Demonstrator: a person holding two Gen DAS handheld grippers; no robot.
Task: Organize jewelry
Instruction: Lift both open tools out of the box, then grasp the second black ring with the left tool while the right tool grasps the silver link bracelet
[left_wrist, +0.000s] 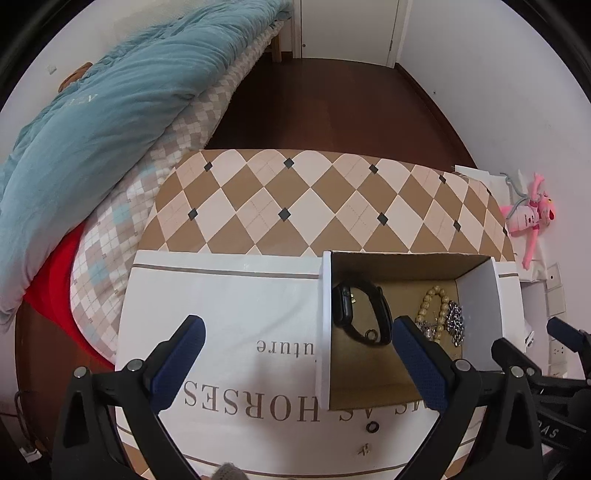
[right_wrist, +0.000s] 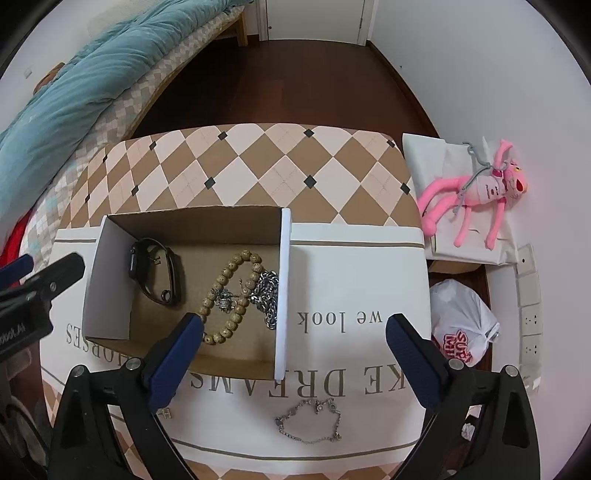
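Sorting: most pieces already lie in the box (right_wrist: 282, 280), so the job looks nearly done
Chain bracelet (right_wrist: 308, 422): loose on the white cloth (right_wrist: 362, 266), just outside the box's near edge
In box: watch (right_wrist: 155, 271), bead bracelet (right_wrist: 231, 295), steel chain (right_wrist: 267, 295)
Other strays: small ring (left_wrist: 372, 428) and tiny charm (left_wrist: 364, 449) on the cloth
Right claw (right_wrist: 293, 330): spread wide, empty, above the chain bracelet
Left claw (left_wrist: 299, 334): spread wide, empty, over the box's left wall
Next: lower the right claw, pinch a bunched stretch of links, lift clear over the wall
Risk: thin links may slip
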